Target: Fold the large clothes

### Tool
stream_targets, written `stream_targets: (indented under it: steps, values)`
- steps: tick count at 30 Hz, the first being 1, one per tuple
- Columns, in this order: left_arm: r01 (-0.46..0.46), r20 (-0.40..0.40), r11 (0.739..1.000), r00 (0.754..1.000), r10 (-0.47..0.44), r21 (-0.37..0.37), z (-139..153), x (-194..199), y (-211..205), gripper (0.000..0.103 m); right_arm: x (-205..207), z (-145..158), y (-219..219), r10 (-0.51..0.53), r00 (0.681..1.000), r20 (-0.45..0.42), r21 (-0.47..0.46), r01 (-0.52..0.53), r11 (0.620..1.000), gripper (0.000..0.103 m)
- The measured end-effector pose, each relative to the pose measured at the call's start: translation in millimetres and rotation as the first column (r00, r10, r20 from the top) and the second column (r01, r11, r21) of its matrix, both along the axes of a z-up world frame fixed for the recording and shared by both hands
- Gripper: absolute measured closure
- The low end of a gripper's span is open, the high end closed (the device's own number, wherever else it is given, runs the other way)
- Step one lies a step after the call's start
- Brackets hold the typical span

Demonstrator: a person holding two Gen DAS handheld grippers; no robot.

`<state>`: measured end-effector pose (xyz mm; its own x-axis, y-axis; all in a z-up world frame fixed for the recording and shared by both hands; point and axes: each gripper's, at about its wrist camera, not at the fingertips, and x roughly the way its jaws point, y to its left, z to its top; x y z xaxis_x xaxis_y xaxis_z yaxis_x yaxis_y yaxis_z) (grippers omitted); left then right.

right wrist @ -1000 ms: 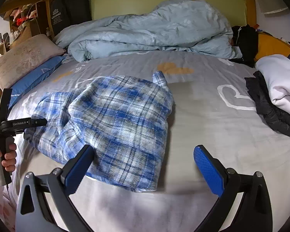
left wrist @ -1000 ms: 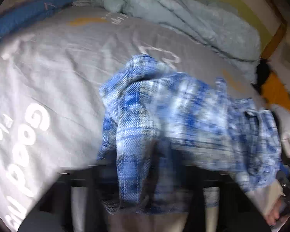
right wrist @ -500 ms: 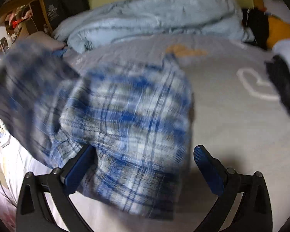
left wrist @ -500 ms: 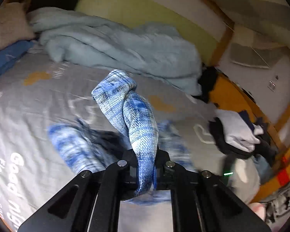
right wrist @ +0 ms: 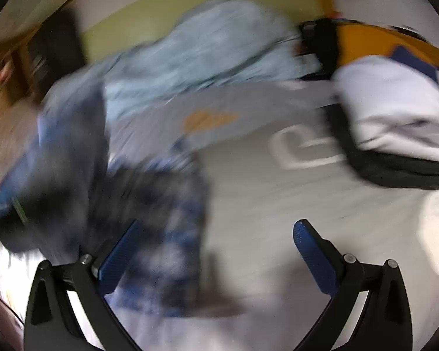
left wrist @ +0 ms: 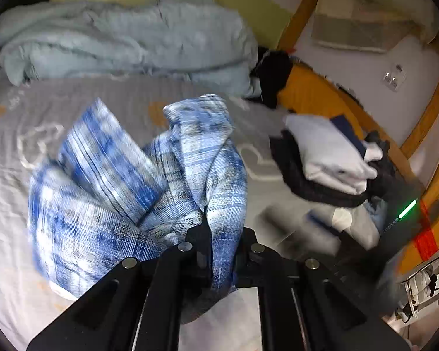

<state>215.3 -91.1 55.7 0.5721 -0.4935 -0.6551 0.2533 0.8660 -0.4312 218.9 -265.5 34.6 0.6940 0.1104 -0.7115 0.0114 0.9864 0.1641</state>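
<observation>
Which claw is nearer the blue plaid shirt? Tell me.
Left. The left claw is shut on the blue plaid shirt, pinching a fold of it. The right claw is open, holding nothing, with the shirt by its left finger.

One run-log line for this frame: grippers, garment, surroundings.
left gripper: shut on plaid shirt, bunched over bed sheet | right gripper: open, holding nothing | folded clothes pile: right side | right view blurred
</observation>
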Motion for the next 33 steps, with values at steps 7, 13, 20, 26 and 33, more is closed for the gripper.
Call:
stream_targets:
  steps: [7,13,20,26,33]
  values:
    - [0.056,-0.077,0.993,0.996,-0.048,0.104,-58,-4,-37,0.095,4,16,-81,-0.196,0.981,-0.013,0.192,0.195,0.962,0.000]
    - [0.043,-0.046,0.993,0.998,-0.038,0.109,-67,-20,-34,0.089,1,15,-72,-0.167,0.986,-0.007,0.153,0.166,0.974,0.000]
    - [0.119,0.029,0.987,0.992,-0.123,0.110,-43,-68,-27,0.044,-9,28,-51,-0.085,0.992,0.089,0.064,0.079,0.995,0.000]
    - [0.079,0.053,0.994,0.995,-0.083,0.069,-33,-97,5,0.044,-12,30,-35,0.002,0.992,0.125,0.087,-0.013,0.996,0.000]
    - [-0.062,0.101,0.993,0.994,0.052,0.102,-28,-107,51,0.043,-15,21,1,0.271,0.958,0.091,0.205,-0.285,0.937,0.000]
